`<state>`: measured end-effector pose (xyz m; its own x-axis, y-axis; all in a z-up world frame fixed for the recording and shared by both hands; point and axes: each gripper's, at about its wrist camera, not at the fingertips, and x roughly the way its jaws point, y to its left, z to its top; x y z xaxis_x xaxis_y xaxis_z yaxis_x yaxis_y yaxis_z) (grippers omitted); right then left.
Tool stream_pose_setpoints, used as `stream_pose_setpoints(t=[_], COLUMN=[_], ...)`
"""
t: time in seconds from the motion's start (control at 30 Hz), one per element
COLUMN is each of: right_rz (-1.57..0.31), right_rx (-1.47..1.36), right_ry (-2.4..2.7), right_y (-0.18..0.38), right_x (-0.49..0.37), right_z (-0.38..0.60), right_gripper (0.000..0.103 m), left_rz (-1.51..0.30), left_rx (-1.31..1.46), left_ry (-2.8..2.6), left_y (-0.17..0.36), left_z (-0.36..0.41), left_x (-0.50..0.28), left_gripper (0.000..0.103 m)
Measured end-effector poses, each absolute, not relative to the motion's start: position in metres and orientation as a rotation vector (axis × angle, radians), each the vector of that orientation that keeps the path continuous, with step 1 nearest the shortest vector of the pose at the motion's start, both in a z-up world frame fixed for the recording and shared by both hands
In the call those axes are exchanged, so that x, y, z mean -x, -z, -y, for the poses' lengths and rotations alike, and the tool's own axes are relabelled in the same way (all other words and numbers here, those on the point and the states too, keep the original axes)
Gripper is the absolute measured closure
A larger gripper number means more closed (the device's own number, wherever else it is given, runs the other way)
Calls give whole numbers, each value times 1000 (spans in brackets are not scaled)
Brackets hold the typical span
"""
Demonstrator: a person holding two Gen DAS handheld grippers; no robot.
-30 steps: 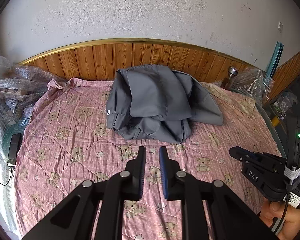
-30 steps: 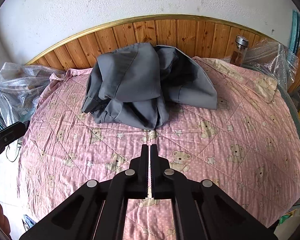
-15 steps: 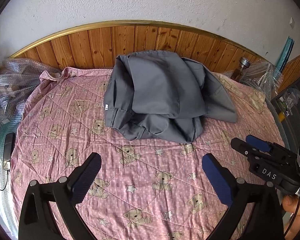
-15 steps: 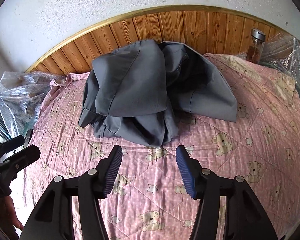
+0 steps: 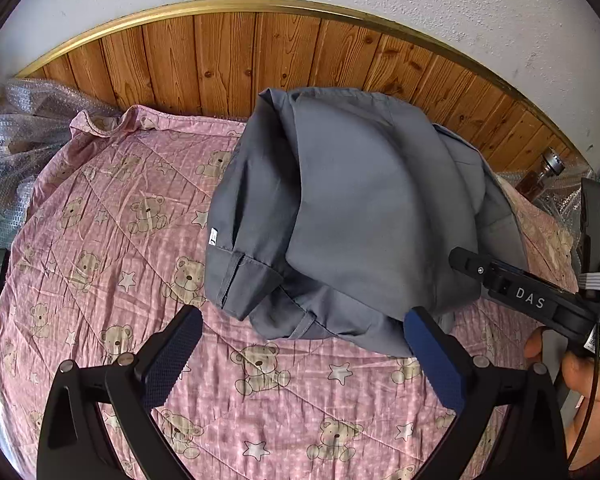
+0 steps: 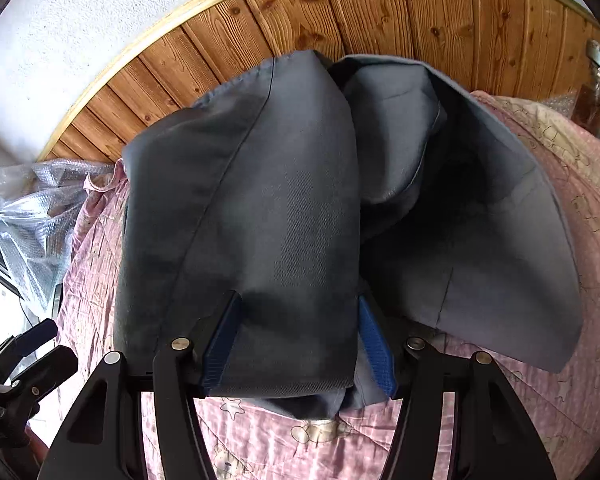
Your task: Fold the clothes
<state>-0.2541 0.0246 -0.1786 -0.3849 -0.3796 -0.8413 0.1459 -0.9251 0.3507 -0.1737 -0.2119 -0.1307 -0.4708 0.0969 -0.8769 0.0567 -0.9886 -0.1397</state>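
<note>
Straddling grey garment (image 6: 260, 220): right gripper (image 6: 296, 312)

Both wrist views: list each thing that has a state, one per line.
Grey garment: crumpled in a heap on the quilt, not folded.
Left gripper: open, short of the garment's near edge, holding nothing.
Right gripper: open, fingers either side of a grey fold, not closed on it.
Pink quilt: spread over the bed, wrinkled.
Glass bottle: upright, capped.
</note>
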Motion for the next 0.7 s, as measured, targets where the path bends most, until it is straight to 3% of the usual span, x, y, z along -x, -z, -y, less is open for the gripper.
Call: stream_pose_setpoints(t=[0.03, 0.07, 0.1, 0.17, 0.33, 0.53, 0.7], right_rz=[334, 342, 326, 314, 355, 231, 237], right_rx=[-1521, -1518, -1504, -1408, -1163, -1502, -1547], right_ry=[2329, 2298, 2295, 2323, 2378, 2516, 2537], right_y=[183, 185, 184, 165, 94, 173, 188], right_x=[256, 256, 254, 242, 173, 159, 142], right_z=[-25, -25, -24, -28, -79, -139, -159], right_gripper=[60, 84, 93, 100, 101, 101, 100], left_rz=[236, 242, 246, 250, 281, 337, 339], left_rx=[1613, 1622, 1627, 1628, 1577, 1533, 1537], left_ry=[-2666, -2668, -2670, -2675, -2686, -2675, -2689], left_y=[133, 134, 135, 135, 125, 131, 151], left_z=[212, 213, 213, 212, 213, 215, 219], left_x=[177, 180, 183, 185, 182, 192, 217], left_gripper=[1, 1, 1, 1, 1, 1, 1])
